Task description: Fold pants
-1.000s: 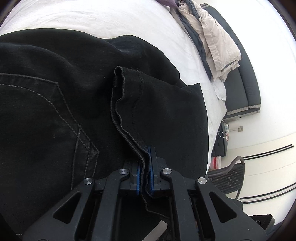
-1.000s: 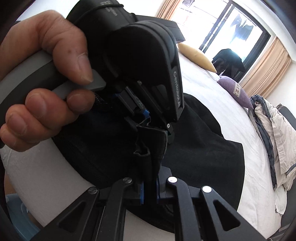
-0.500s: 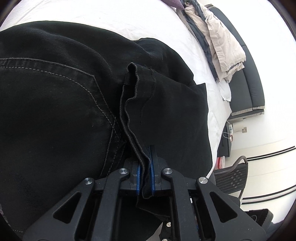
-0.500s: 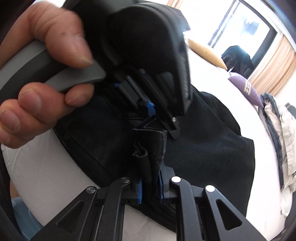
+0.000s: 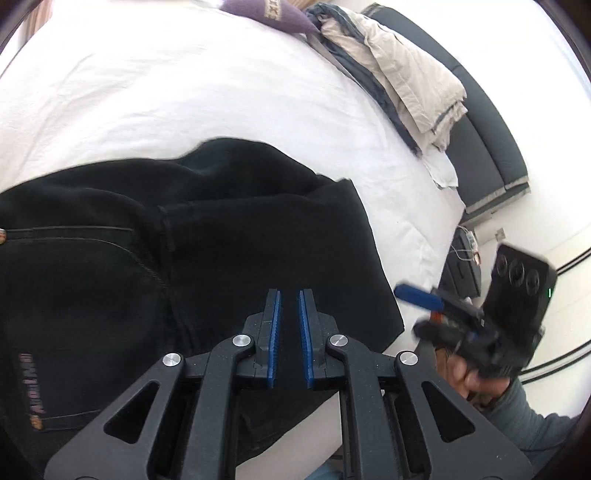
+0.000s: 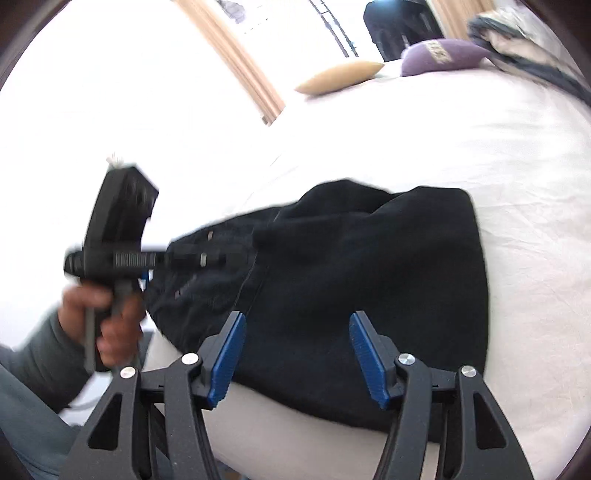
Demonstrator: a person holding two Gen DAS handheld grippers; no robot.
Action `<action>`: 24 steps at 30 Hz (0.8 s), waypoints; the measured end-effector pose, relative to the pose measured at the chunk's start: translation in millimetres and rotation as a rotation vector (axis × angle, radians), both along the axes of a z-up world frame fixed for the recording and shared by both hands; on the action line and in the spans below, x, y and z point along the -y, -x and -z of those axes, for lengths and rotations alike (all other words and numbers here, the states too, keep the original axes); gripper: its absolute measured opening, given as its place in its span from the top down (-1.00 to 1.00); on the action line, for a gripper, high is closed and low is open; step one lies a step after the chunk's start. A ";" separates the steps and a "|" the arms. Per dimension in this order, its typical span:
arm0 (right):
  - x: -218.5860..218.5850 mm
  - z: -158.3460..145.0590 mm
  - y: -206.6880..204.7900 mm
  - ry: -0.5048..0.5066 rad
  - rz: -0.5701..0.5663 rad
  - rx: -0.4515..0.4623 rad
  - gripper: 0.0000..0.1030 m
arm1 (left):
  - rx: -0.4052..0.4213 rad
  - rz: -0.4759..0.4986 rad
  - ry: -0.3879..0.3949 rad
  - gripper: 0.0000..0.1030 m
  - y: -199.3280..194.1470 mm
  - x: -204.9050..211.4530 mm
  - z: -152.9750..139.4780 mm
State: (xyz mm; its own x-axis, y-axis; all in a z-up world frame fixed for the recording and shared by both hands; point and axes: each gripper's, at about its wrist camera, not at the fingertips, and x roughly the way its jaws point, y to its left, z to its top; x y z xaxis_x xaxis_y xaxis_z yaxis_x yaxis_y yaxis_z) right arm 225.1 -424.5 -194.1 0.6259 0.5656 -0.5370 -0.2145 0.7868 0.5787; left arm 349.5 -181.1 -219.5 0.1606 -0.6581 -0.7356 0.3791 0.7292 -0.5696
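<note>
Looking at the black pants (image 5: 221, 258): folded into a compact, roughly square bundle, lying flat on the near edge of the white bed (image 5: 184, 92), back pocket and brand patch facing up at the left, hemmed edge lying across the middle of the top layer. Half a second ago, clamped at that hem by both tools and held up off the stack; now dropped and resting free, touched by neither. Checking the left gripper (image 5: 290, 295): cracked open to a narrow slit, nothing between the blue pads, hovering just above the near side of the bundle. Checking the right gripper (image 6: 298, 317): opening wide at this moment, nothing between the jaws, pulled off to the right of the bundle and blurred with motion, pointing back across it. Reads as the release after laying the fold down, so probably the last fold or close to it. Still slightly lumpy at the far edge, so may want a smoothing pass or one more fold. Further out: purple pillow (image 5: 266, 11) and a heap of beige and grey bedding (image 5: 406, 81) at the far right, yellow cushion (image 6: 340, 75) at the far side, all well apart from the pants.
</note>
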 end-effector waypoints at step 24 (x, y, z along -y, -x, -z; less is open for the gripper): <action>82.0 74.1 -129.1 -0.419 -0.010 -0.173 -0.19 | -0.016 0.040 -0.056 0.81 17.1 23.7 59.8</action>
State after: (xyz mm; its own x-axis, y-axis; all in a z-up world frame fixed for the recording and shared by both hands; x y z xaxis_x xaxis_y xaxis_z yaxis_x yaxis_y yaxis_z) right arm 354.1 -506.5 -268.1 0.5403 0.7621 -0.3568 -0.0927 0.4754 0.8749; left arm 332.3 -204.8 -279.3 0.1229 -0.6218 -0.7735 0.3999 0.7444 -0.5348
